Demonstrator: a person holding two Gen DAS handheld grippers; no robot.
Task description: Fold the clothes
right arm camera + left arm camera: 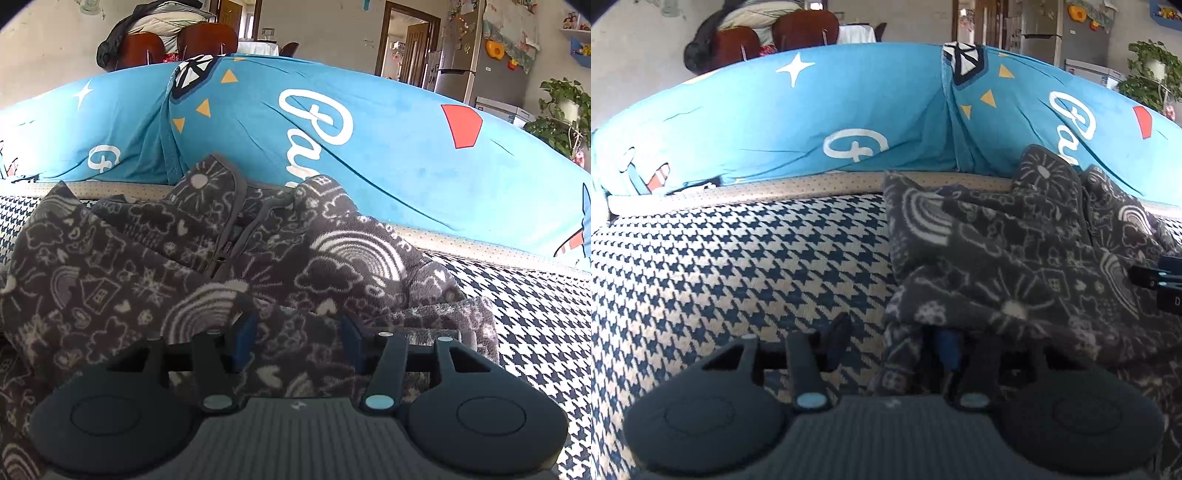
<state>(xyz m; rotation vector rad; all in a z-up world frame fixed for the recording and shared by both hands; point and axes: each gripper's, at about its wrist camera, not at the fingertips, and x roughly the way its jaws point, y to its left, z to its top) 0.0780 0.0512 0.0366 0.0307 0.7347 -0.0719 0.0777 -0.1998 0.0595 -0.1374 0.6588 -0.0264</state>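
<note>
My right gripper (297, 338) pinched bunched grey doodle-print fleece garment (122, 266); my left gripper (894, 341) gripped its hem over houndstooth-weave cover (738, 258).

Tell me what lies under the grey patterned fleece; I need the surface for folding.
The houndstooth cover shows around the fleece on both sides, so it likely continues beneath. Anything directly under the fabric is covered and cannot be seen.
</note>
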